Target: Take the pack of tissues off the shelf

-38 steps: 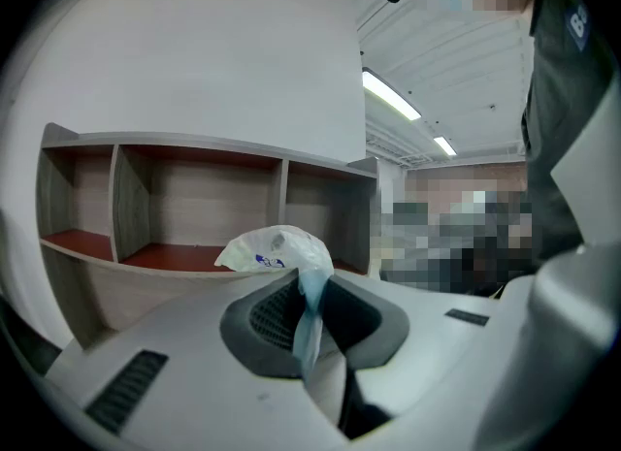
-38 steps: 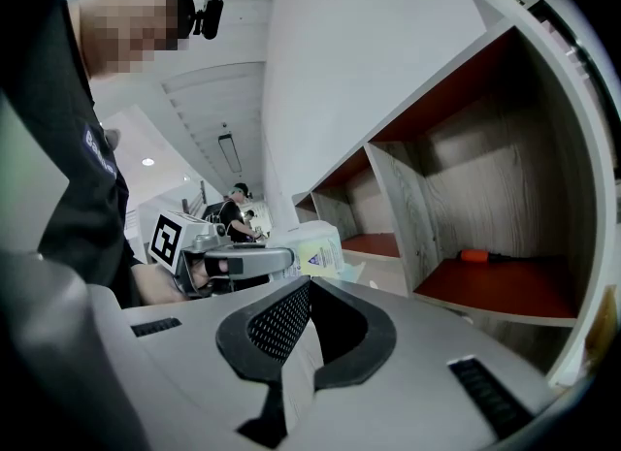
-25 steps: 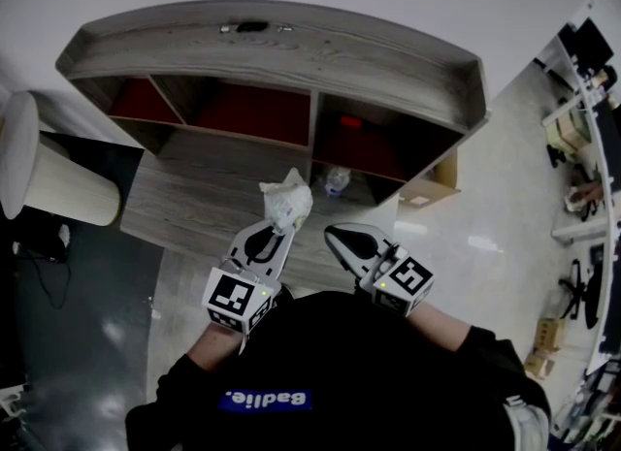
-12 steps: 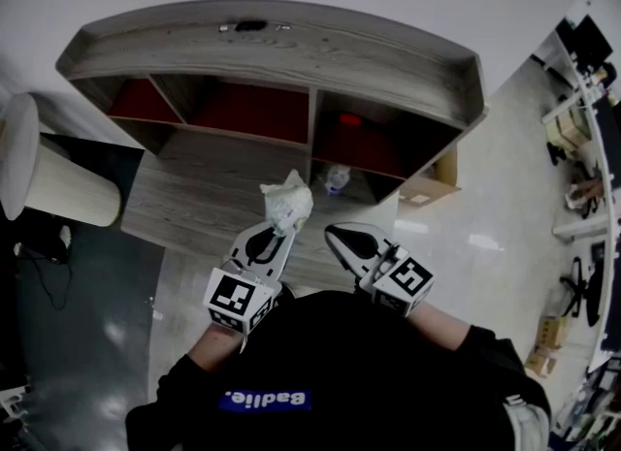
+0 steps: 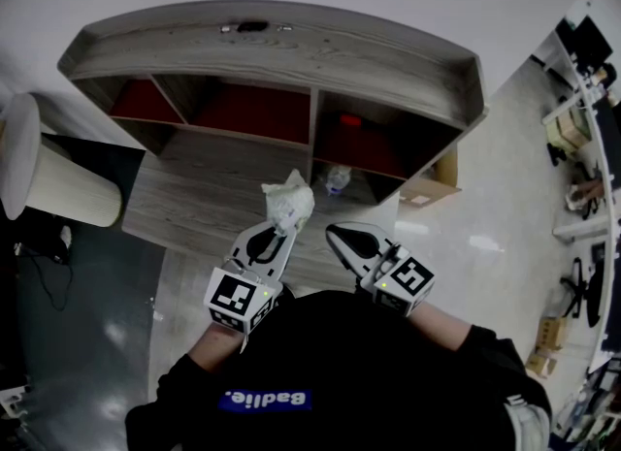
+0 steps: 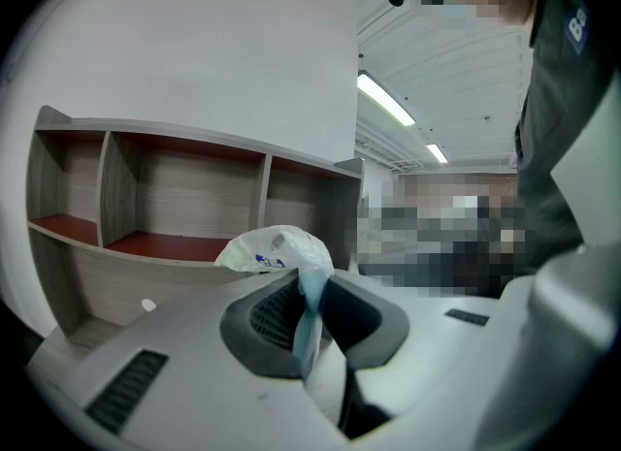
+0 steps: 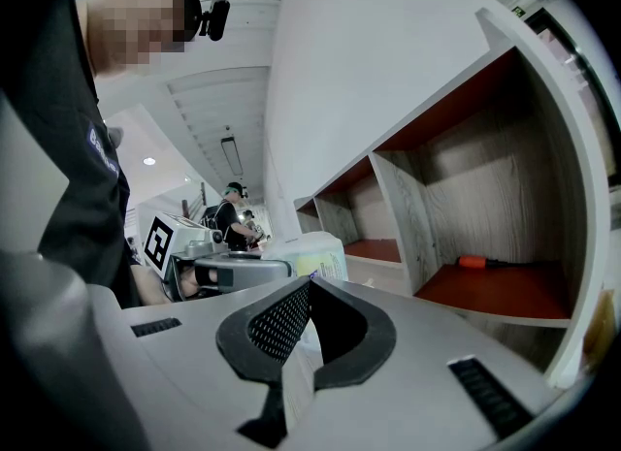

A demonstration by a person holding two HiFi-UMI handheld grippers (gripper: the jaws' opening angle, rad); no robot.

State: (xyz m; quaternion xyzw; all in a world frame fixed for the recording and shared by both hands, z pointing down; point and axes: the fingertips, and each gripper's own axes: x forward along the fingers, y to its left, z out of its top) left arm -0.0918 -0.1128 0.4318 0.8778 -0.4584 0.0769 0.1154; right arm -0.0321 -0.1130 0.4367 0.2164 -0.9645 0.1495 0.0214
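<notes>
Left gripper [image 5: 278, 235] points at the shelf [image 5: 291, 51], jaws clamped on the pack [image 5: 286, 202]; right gripper [image 5: 339, 236] alongside, jaws together. Open room ahead of both.

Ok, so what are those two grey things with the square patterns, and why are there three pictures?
They are hand-held grabbers with two jaws; a person holds one in each hand. One picture comes from a camera on the person's head, looking down at the wooden shelf. The other two come from cameras riding on the grabbers, looking along their jaws. The left grabber is pinched shut on the blue edge of a white pack of tissues, held up in front of the shelf. The right grabber is shut with nothing in it. A small orange thing lies in one red shelf box, too small to name.
</notes>
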